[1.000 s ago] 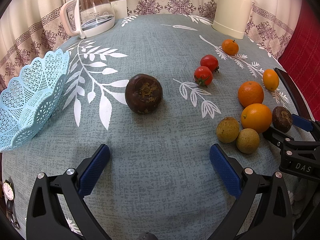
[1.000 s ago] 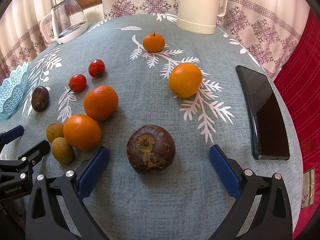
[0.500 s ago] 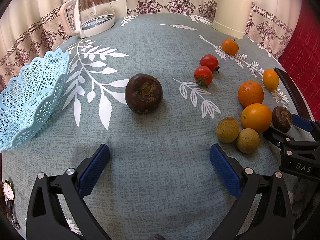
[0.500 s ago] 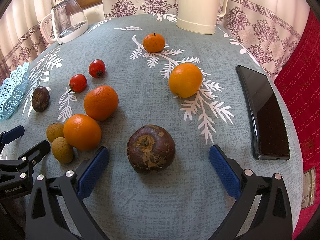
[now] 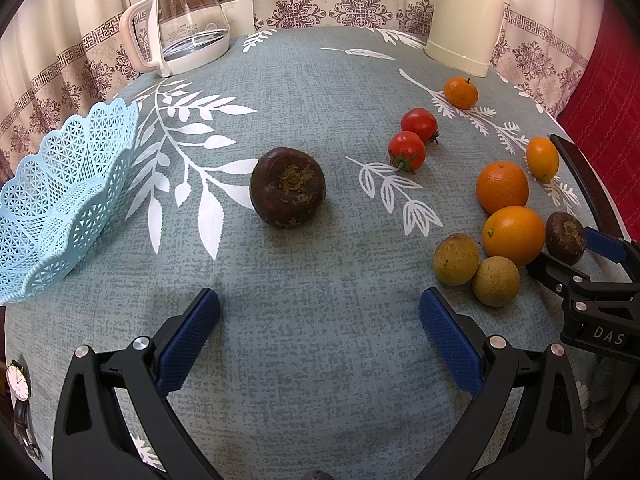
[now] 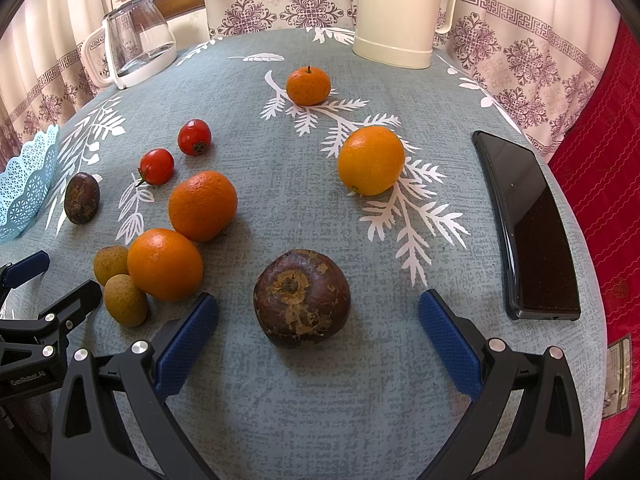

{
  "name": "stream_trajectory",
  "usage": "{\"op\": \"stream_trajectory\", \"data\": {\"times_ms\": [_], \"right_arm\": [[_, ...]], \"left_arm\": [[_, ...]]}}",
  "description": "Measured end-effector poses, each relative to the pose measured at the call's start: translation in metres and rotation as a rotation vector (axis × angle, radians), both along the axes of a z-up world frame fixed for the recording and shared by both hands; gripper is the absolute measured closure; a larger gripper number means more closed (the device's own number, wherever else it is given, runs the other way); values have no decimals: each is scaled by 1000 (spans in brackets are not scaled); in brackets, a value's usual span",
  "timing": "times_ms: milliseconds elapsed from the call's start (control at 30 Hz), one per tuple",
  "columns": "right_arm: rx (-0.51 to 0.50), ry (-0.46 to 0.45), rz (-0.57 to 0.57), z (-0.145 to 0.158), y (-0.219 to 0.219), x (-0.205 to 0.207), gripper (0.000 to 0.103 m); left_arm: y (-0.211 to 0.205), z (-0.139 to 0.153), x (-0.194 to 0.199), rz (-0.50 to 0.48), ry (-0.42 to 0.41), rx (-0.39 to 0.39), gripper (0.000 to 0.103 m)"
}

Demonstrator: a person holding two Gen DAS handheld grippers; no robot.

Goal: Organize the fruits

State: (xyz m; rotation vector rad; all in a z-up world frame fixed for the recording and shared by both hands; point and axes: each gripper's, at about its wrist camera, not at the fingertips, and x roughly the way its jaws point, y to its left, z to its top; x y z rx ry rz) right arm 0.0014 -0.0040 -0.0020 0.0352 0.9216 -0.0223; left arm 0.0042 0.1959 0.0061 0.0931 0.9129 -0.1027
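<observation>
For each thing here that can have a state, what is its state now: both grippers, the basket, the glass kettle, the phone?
left gripper: open, holds nothing
right gripper: open, a dark brown fruit lies between its fingers, ungripped
blue basket: no fruit visible inside
glass kettle: upright, lid on
phone: flat, screen dark

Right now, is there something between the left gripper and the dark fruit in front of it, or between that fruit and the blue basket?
Nothing visible. Only bare tablecloth lies between the open left gripper, the dark fruit and the blue basket.
</observation>
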Motion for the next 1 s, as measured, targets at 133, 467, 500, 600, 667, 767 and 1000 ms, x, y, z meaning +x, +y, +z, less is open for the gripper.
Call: {"op": "stream_trajectory", "data": {"times_ms": [133,467,500,600,667,767,1000], "right_arm": [[0,0,0,0,0,0,5],[3,-1,0,-1,0,1,5],[5,-3,0,-1,0,1,5],[40,-18,2,1,-5,-1,5],[69,-29,2,3,-4,-2,5],[103,-52,-3,7,-9,-4,5],[187,-116,-27,17,-24,-13,5]], "left_arm": [[1,0,1,0,0,0,2],[1,1,0,-2,-3,-12,2],[2,2,-1,-2,-5,-18,2],[10,7,-3,16,-12,-52,2],[19,10,-4,45,-17,-78,2],[30,16,-2,88,-43,-64,2],[28,24,16,74,-72,-22,2]]}}
